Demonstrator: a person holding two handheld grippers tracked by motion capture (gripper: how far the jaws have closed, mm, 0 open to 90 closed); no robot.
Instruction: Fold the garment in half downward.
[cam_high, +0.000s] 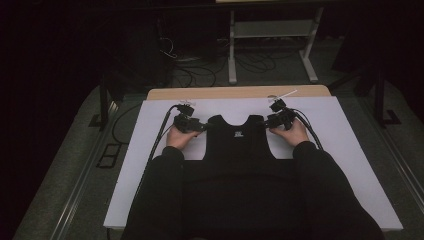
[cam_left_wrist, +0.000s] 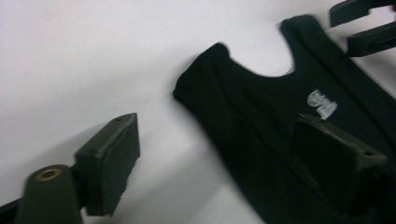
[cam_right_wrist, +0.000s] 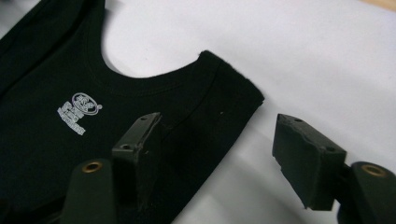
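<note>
Both forearms, in black sleeves, reach forward from the bottom of the high view, spread apart and roughly parallel. The left hand (cam_high: 176, 138) holds the black two-jaw left gripper (cam_high: 199, 127), pointing inward with jaws apart. The right hand (cam_high: 290, 133) holds the black two-jaw right gripper (cam_high: 266, 123), likewise pointing inward, jaws apart.

Only marking: small white printed logo (cam_right_wrist: 78, 112) on black tank top (cam_right_wrist: 42, 154), just below the neckline, centred between the shoulder straps. Round emblem over a few lines of tiny print. Characters too small and blurred to read in either gripper view. No other text.
</note>
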